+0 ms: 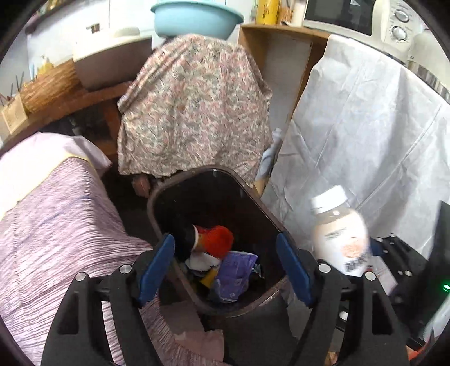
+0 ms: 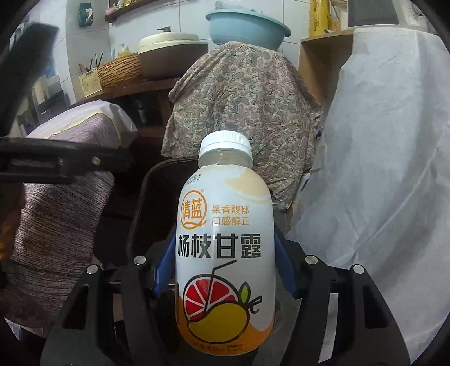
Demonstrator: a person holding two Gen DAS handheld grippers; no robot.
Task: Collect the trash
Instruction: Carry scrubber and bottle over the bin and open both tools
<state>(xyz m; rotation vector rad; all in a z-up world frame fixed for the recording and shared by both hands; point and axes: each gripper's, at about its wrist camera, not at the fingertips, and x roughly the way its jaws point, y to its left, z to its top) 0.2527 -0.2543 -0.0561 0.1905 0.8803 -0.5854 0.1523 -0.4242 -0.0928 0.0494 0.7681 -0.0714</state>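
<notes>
A dark brown trash bin [image 1: 270,219] stands on the floor and holds a red and orange wrapper [image 1: 216,239], a purple packet [image 1: 236,270] and other scraps. My left gripper [image 1: 225,261] is open and empty, its blue pads over the bin's near rim. My right gripper [image 2: 225,270] is shut on a white juice bottle [image 2: 225,253] with a white cap, held upright. The bottle also shows in the left wrist view [image 1: 340,233], to the right of the bin. The bin [image 2: 149,197] shows behind the bottle in the right wrist view.
A bed with a purple striped cover [image 1: 56,225] lies left of the bin. A paisley cloth [image 1: 194,112] drapes something behind it, with a blue basin [image 1: 197,17] on top. A white sheet [image 1: 365,140] hangs at the right below a microwave [image 1: 351,14].
</notes>
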